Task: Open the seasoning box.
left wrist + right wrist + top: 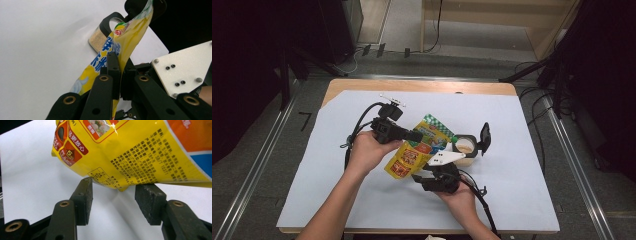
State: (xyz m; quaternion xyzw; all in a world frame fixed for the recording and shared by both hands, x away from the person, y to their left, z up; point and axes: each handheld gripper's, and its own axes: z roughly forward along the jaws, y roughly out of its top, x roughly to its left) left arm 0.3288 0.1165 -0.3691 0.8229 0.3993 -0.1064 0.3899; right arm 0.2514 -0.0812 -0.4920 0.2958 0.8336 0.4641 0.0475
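A yellow snack pouch (412, 150) with red and green print is held off the table, tilted with its top toward a clear jar (464, 146). My left gripper (413, 136) is shut on the pouch's side; in the left gripper view the jaws (120, 68) pinch the yellow film (130, 40). The jar (98, 40) holds beige grains and its black flip lid (484, 137) stands open. My right gripper (417, 176) is below the pouch. Its jaws (113, 195) stand open with the pouch's lower corner (120, 187) hanging just above the gap, and the pads do not press on it.
A white sheet (337, 165) covers the wooden table (422, 86). The right gripper's pale three-cornered plate (185, 67) lies close to the left jaws. Cables (359, 122) trail from both grippers. Dark stands and floor cables surround the table.
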